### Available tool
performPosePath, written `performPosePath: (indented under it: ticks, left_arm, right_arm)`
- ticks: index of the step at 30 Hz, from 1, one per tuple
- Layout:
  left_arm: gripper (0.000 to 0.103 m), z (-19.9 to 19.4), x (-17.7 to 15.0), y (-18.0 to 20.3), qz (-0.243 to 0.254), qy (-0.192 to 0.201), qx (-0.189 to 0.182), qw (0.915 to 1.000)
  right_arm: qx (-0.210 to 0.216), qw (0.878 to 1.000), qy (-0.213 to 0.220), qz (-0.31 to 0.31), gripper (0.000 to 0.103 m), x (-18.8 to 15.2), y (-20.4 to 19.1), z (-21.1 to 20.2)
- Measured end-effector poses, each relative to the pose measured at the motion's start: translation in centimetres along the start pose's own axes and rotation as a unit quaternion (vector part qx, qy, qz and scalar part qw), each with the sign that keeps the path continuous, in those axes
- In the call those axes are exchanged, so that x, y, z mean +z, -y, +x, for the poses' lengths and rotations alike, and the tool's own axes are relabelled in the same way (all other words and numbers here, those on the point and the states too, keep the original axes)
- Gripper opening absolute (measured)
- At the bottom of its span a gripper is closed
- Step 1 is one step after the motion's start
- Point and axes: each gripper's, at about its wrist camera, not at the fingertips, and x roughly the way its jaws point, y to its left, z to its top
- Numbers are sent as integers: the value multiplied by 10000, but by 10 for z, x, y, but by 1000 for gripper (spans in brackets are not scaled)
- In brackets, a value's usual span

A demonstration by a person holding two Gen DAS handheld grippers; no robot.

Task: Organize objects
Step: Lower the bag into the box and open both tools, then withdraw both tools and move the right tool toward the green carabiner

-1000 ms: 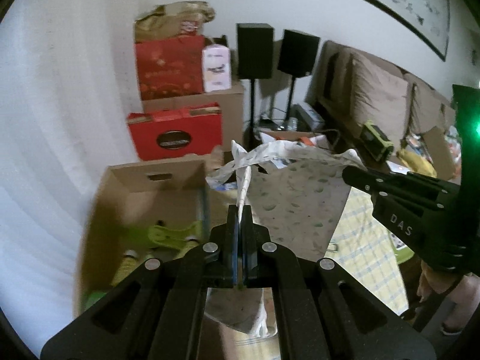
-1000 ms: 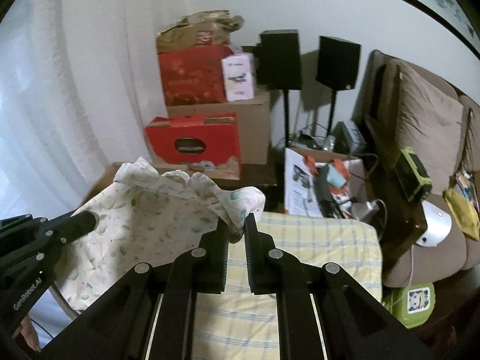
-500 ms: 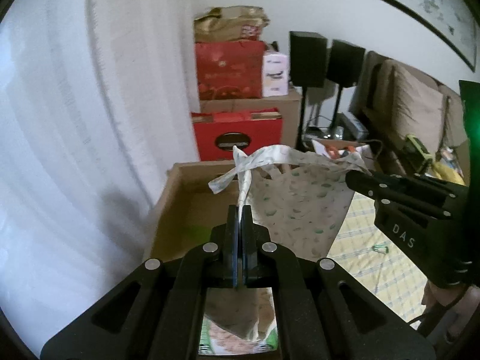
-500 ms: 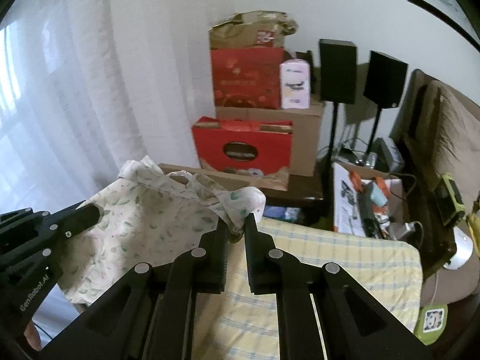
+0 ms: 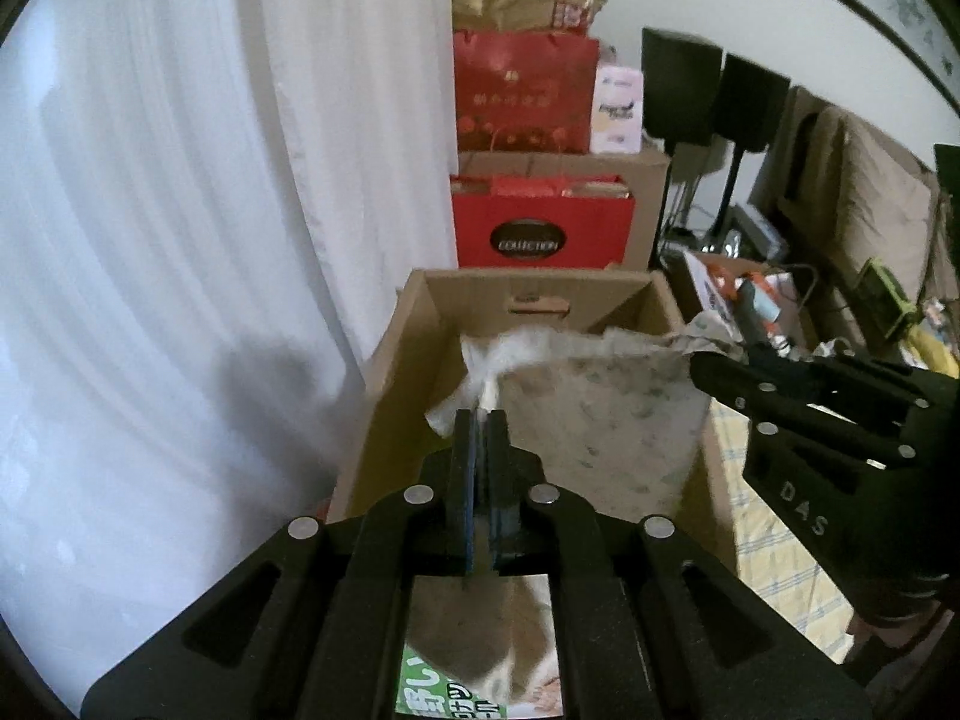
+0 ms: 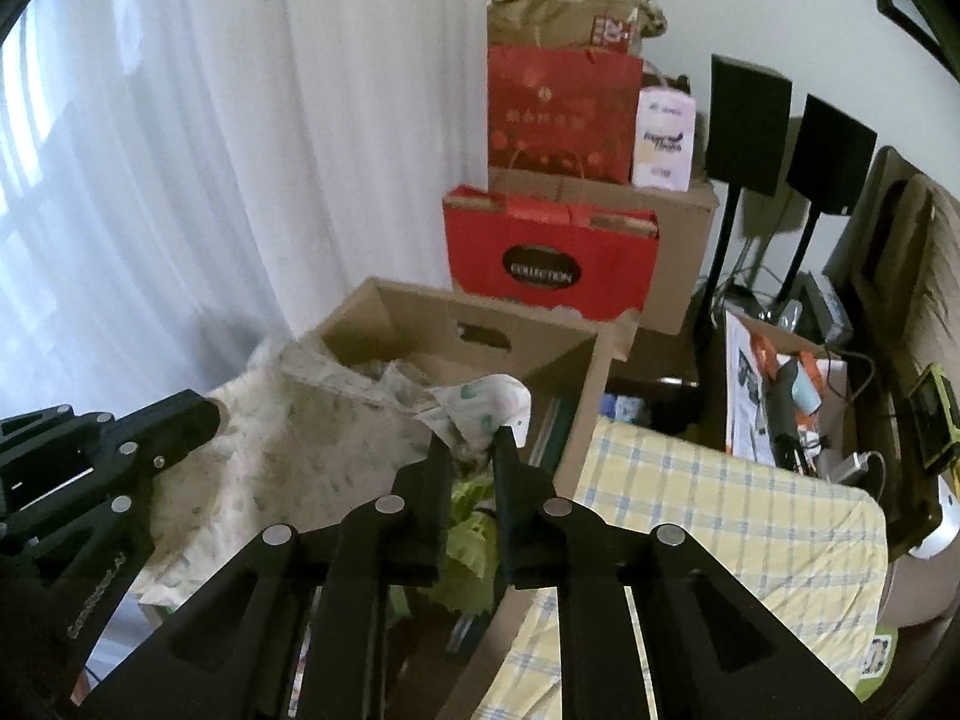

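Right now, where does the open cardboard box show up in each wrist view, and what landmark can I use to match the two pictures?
Left wrist view: the open cardboard box sits at centre, just beyond the left claw, with the floral cloth draped into it.
Right wrist view: the box is centre-left, ahead of the right claw, with the cloth over its near left side.
Shared landmark: the red COLLECTION bag directly behind the box.

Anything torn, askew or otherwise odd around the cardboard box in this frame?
Yes: the red COLLECTION bag behind the open cardboard box has a ragged, torn bottom edge. The crumpled brown bag topping the stack looks battered too. The floral cloth drapes unevenly over the box rim, bunched at the right gripper.
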Motion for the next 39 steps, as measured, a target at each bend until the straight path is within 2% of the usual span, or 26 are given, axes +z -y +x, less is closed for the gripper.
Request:
performPosePath:
  ticks: [1,3,4,5,6,9,13,15,17,19,22,34,39]
  left_arm:
    - [7,3,-2,-1,-17,-32,-10,10000]
    - [24,6,-5,-1,-55,-100,-14,9999]
    - [37,5,-6,-2,-101,-88,-50,9999]
    - [41,5,-7,-3,-147,-54,-79,9998]
    - [41,3,-8,-4,-178,-31,-76,9998]
    - [41,0,-6,-3,-191,-9,-86,9998]
    - [48,-5,-4,2,-170,31,-116,9998]
    - [54,-9,-3,5,-172,71,-136,9997]
    - [69,-13,-3,9,-179,143,-146,9996]
    - [76,-17,-2,12,-183,214,-158,9995]
    - [83,-23,0,17,-168,271,-221,9992]
    - [90,-37,-7,60,71,312,-685,9971]
    - [99,-38,-9,83,147,291,-900,9954]
  right_arm:
    - [-15,10000,-35,-12,17,-2,0,1]
    - [-51,10000,-83,-10,19,-6,2,3]
    - [-66,9999,-95,-10,22,-7,3,3]
    - [-81,9999,-95,-5,24,-7,5,2]
    - [-96,9999,-83,2,29,-8,6,0]
    - [-103,9999,-62,47,35,-8,10,-5]
    - [-86,9999,-5,110,57,-9,15,-16]
    - [-114,9998,31,129,64,-9,18,-21]
    - [-119,9998,59,169,74,-11,23,-26]
    - [-125,9996,64,257,79,-14,31,-33]
    - [-186,9992,114,326,80,-16,43,-43]
    - [-710,9965,141,412,78,-45,105,-79]
    - [-864,9947,192,526,78,-56,124,-93]
